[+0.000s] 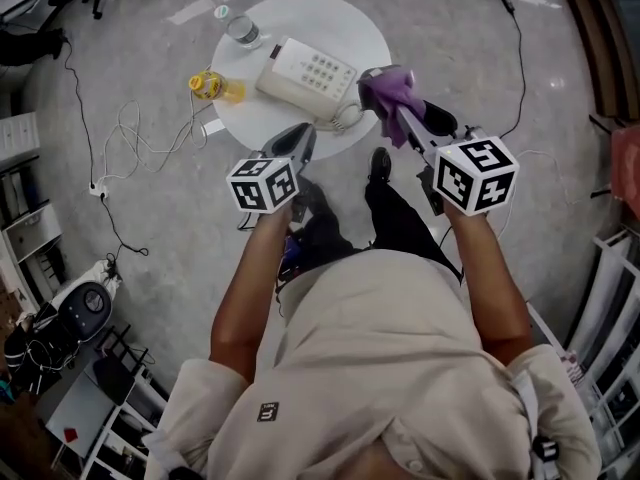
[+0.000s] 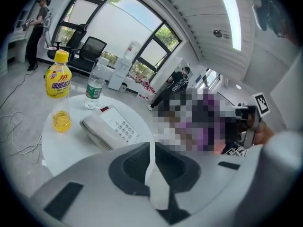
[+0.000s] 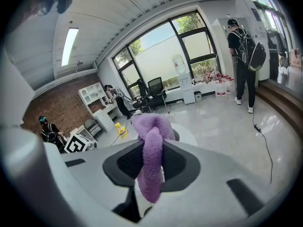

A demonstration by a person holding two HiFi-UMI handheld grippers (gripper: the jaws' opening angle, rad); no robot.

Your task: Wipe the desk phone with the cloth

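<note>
The cream desk phone [image 1: 305,73] lies on the round white table [image 1: 350,23], its keypad facing up; the left gripper view shows the phone [image 2: 111,129] just ahead of the jaws. My left gripper [image 1: 303,135] hovers over the table's near edge, shut with nothing in it [image 2: 152,148]. My right gripper [image 1: 397,110] is shut on a purple cloth [image 1: 388,90], held at the table's right edge, to the right of the phone. In the right gripper view the cloth [image 3: 152,160] hangs bunched between the jaws.
A yellow drink bottle [image 1: 205,86], a water bottle [image 1: 240,30] and a small cup of yellow liquid [image 2: 61,119] stand on the table's left part. Cables [image 1: 140,138] trail over the floor at left. Shelving [image 1: 20,178] lines the left side; people stand farther off.
</note>
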